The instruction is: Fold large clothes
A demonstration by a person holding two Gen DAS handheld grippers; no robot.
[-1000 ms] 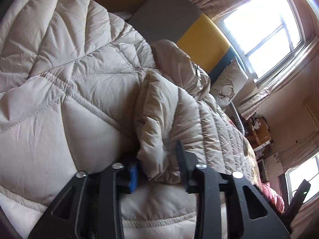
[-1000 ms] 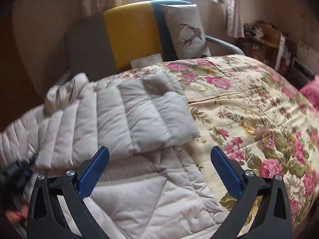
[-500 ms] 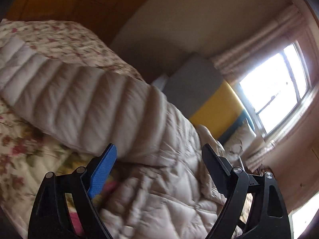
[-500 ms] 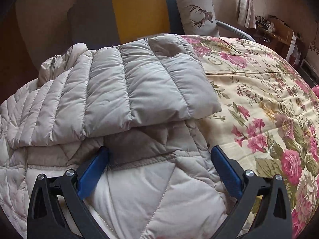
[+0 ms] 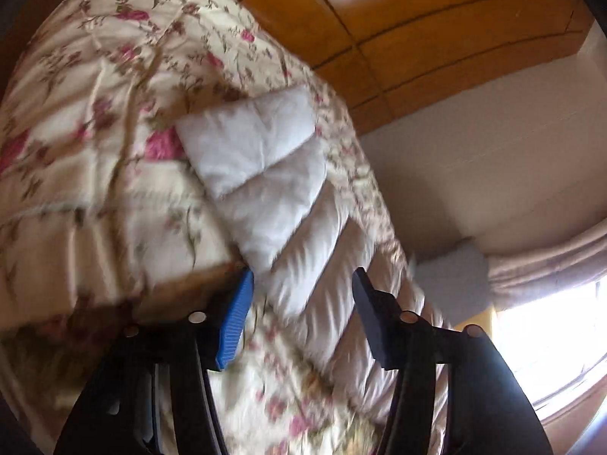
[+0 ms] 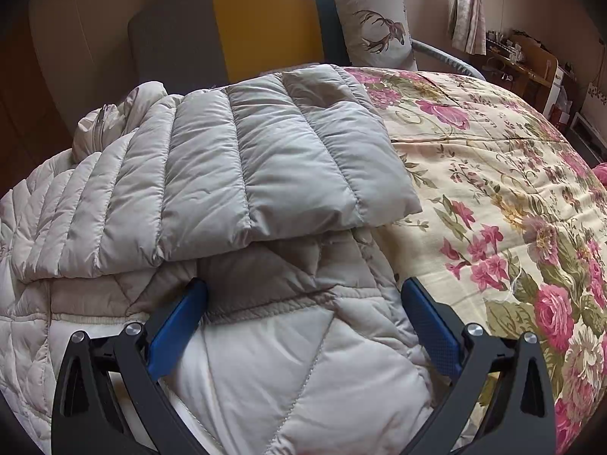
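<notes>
A beige quilted puffer jacket (image 6: 288, 360) lies on the floral bedspread (image 6: 493, 189). One sleeve (image 6: 265, 159) is folded across its body. My right gripper (image 6: 303, 322) hovers open over the jacket's lower part, its blue pads wide apart on either side of a seam. In the blurred, tilted left wrist view the other sleeve (image 5: 265, 189) stretches out over the bedspread (image 5: 95, 132). My left gripper (image 5: 299, 314) is over that sleeve's near part. Its jaws are closing, with the sleeve showing between them, and the pads stand clear of the fabric.
A grey and yellow headboard (image 6: 261, 19) and a deer-print pillow (image 6: 375, 26) stand at the far end of the bed. Wooden panelling (image 5: 436, 26) and a bright window (image 5: 550, 341) lie beyond the left sleeve. A cluttered desk (image 6: 523, 60) stands at the right.
My left gripper let go of the jacket fold it pinched, swung a long way sideways to the outstretched sleeve while rolling, then narrowed. My right gripper sank slightly toward the jacket, then held still.
</notes>
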